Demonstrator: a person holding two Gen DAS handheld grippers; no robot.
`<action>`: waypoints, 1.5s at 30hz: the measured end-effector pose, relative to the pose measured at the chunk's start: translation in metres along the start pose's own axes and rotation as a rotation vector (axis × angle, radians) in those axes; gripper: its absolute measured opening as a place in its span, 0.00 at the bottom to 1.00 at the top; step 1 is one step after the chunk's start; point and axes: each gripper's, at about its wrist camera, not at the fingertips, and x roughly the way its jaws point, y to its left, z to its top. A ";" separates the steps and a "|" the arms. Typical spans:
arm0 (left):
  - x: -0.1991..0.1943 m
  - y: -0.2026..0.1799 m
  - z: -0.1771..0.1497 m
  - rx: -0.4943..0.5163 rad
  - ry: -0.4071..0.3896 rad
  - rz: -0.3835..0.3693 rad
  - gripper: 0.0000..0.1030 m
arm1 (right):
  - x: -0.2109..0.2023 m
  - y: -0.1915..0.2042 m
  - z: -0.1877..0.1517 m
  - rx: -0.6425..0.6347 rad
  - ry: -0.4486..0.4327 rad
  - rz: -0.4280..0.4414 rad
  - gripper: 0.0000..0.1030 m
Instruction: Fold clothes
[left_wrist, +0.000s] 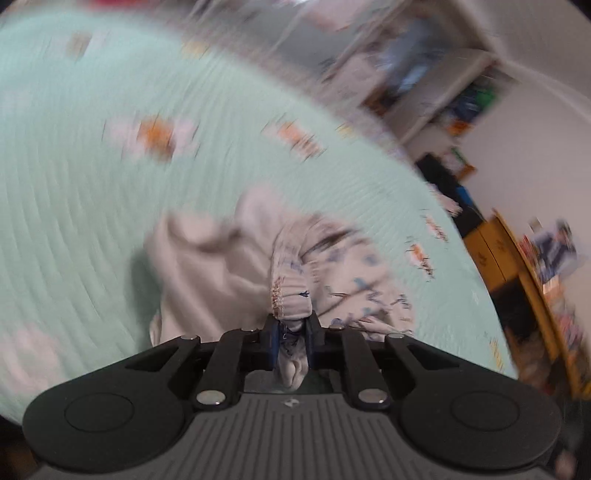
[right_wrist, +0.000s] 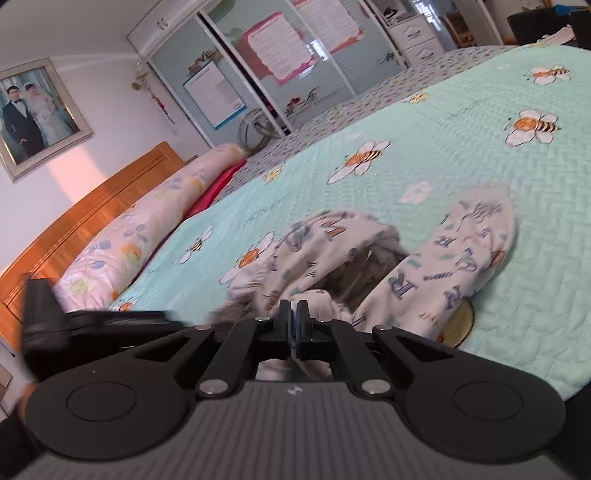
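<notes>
Left tool (left_wrist: 291, 334) pinches printed garment (left_wrist: 332, 273); bedspread (left_wrist: 110, 221) blurred, pattern unclear.

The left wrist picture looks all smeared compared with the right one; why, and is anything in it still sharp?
Left wrist view: motion blur streaks the mint bedspread and the shelves; only the left gripper and the garment's cuff in its jaws stay fairly crisp. Right wrist view: mostly sharp, fisheye bending the headboard, with glare on the wardrobe doors.
</notes>
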 end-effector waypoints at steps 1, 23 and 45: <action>-0.014 -0.002 -0.001 0.053 -0.028 0.004 0.14 | -0.002 0.004 0.001 -0.018 -0.009 0.011 0.04; -0.071 0.016 -0.013 0.203 -0.118 0.062 0.14 | 0.084 0.023 0.039 0.146 0.056 0.070 0.02; -0.070 0.029 -0.012 0.174 -0.121 0.045 0.15 | 0.103 0.026 0.004 0.147 0.231 -0.007 0.26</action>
